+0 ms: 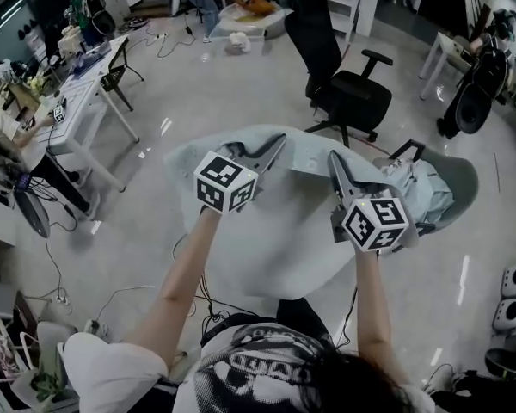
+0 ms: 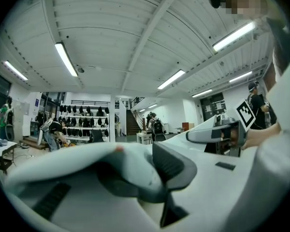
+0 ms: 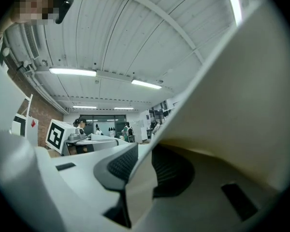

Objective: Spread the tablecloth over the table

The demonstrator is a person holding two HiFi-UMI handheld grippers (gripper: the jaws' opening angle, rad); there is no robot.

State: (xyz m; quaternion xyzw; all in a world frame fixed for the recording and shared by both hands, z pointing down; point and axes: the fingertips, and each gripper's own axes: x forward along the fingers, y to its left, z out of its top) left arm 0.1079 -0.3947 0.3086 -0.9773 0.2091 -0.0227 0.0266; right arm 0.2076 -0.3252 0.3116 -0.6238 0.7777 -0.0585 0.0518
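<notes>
**Both grippers clamped on the tablecloth, sheet billowing over the table**

The left gripper (image 1: pixel 271 151) and the right gripper (image 1: pixel 335 163) point level and away from the person. Each has its jaws closed onto a fold of the pale grey-blue tablecloth (image 1: pixel 305 157). In the left gripper view, cloth (image 2: pixel 87 158) wraps over the dark pad. In the right gripper view, a thin edge stands pinched between the pads and the sheet (image 3: pixel 241 105) rises away to the right.

The cloth hangs in front of the person, between the grippers and beyond them on both sides. The table beneath is covered, and its edge cannot be made out.

The cloth's long axis runs left to right across the head view. Its left end lies flatter, and its right end is bunched in folds just beside the right gripper.

To do this step well, I would hold both grips firm and draw the grippers apart along that axis at the same height. The right hand should pull the bunched end outward until the folds open. Then lower both sides together so the sheet settles evenly.
</notes>
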